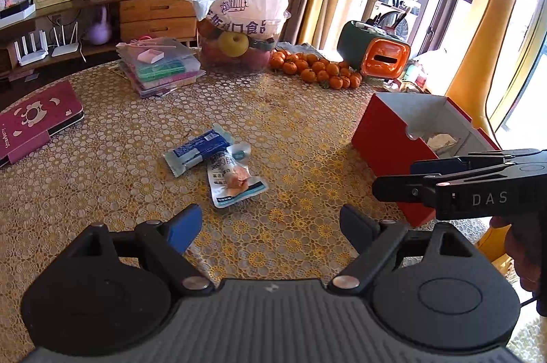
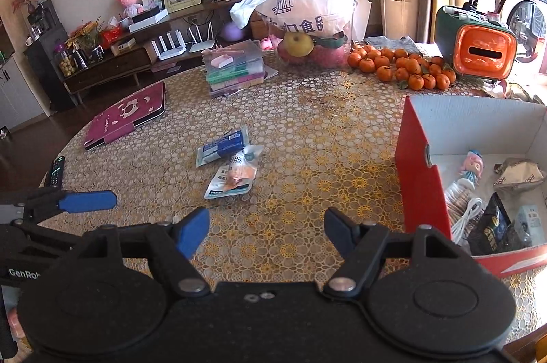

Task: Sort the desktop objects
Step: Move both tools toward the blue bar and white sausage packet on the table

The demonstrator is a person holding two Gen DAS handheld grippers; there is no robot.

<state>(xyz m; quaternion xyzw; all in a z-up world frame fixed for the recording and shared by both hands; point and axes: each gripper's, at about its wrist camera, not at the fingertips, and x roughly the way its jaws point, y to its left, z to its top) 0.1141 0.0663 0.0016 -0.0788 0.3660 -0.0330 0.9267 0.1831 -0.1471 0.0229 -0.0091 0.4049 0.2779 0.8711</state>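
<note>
Two snack packets lie together mid-table: a blue-and-white one (image 1: 197,151) (image 2: 222,148) and a white sausage pouch (image 1: 232,178) (image 2: 234,175) overlapping its near end. My left gripper (image 1: 270,226) is open above the cloth just short of them, nothing between its blue pads. My right gripper (image 2: 266,231) is open too, with nothing in it, also short of the packets; in the left wrist view it shows from the side (image 1: 403,182) in front of the red box. The red box (image 1: 383,144) (image 2: 415,158) stands open at the right, with a doll, a cable and packets inside.
A maroon tablet case (image 1: 34,120) (image 2: 126,118) lies at the left, a remote (image 2: 56,171) near the table edge. Stacked plastic cases (image 1: 159,69), a fruit bowl under a white bag (image 1: 239,21), tangerines (image 1: 318,70) and an orange-green tissue holder (image 1: 376,50) line the far side.
</note>
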